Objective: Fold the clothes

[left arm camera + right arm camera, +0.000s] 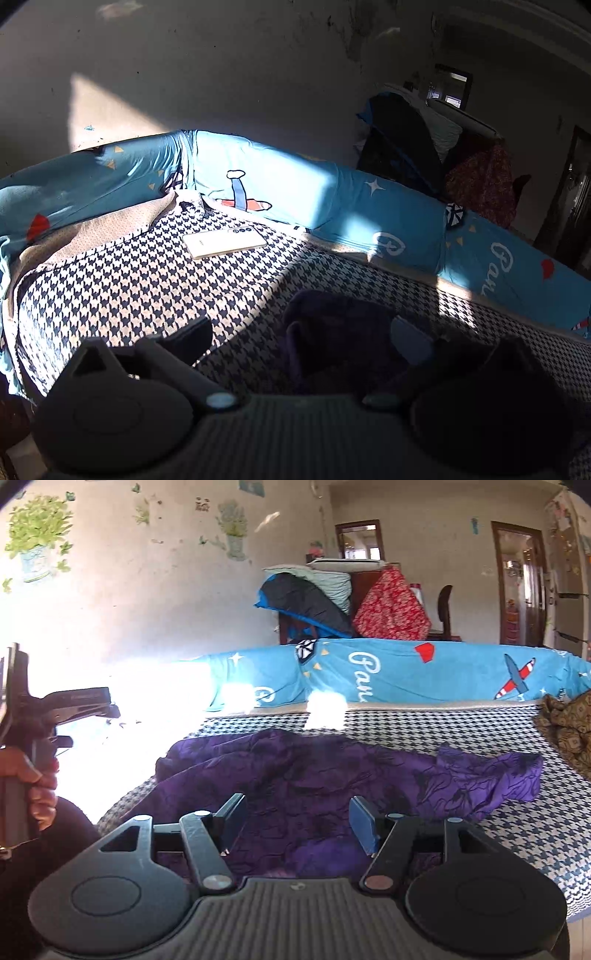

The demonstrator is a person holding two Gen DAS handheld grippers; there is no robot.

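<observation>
Purple cloth [332,771] lies crumpled on the bed, soft and thin, with dark swirly lines printed all over it. It is stretched out long from side to side in the right wrist view, with one end bunched up on the left and a pointed corner sticking out to the right. The bed cover [517,812] under it has a small black and white tooth pattern. The right gripper [297,821] hangs just above the near edge of the cloth with its two fingers spread apart and not squeezing anything. The left gripper [310,332] also has its fingers wide apart, with a dark bit of the cloth [332,332] lying between them, and I cannot tell if they touch it. A flat white phone [224,242] rests on the cover farther back. Blue cushions [406,672] with planes and stars run along the far side of the bed. A brown patterned cloth [569,727] sits at the right edge. Behind are a pale wall [166,590] with plant stickers and a wooden door [521,583]. A hand [37,782] grips the other tool at the left.
</observation>
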